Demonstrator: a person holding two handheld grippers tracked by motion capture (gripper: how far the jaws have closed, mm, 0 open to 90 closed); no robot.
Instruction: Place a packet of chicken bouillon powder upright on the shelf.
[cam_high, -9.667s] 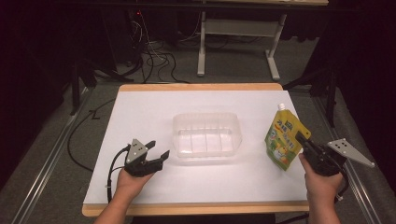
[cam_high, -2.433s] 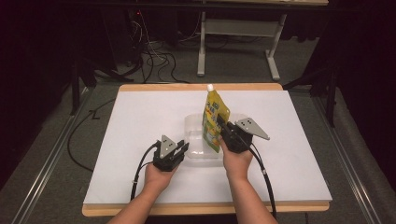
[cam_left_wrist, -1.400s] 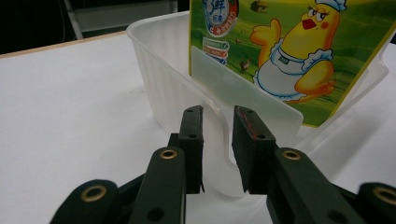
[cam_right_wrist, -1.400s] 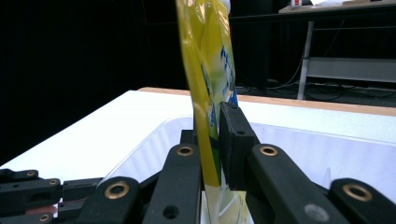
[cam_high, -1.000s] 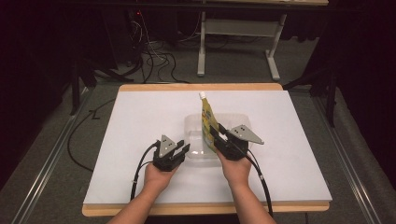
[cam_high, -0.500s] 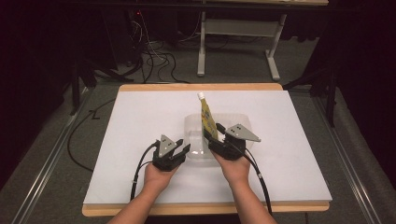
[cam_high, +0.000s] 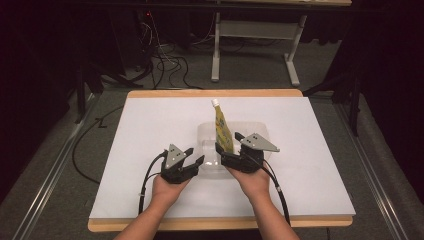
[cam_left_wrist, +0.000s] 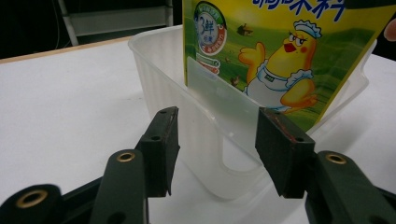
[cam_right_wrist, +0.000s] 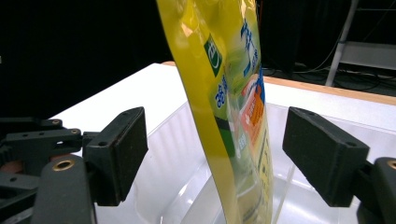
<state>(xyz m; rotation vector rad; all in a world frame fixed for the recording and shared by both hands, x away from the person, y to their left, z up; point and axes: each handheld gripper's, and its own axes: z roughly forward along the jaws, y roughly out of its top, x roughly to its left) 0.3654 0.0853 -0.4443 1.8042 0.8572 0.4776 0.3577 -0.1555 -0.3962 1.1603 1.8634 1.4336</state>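
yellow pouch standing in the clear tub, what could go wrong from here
1. The yellow pouch stands on end in the clear tub, and the right hand-held gripper has its jaws open on either side of it, so the pouch may topple.
2. The left hand-held gripper is open around the tub's near wall, not clamped, so the light tub could slide if the pouch falls.

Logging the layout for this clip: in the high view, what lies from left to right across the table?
Left gripper → clear plastic container → yellow pouch standing in it → right gripper, its fingers open around the pouch.
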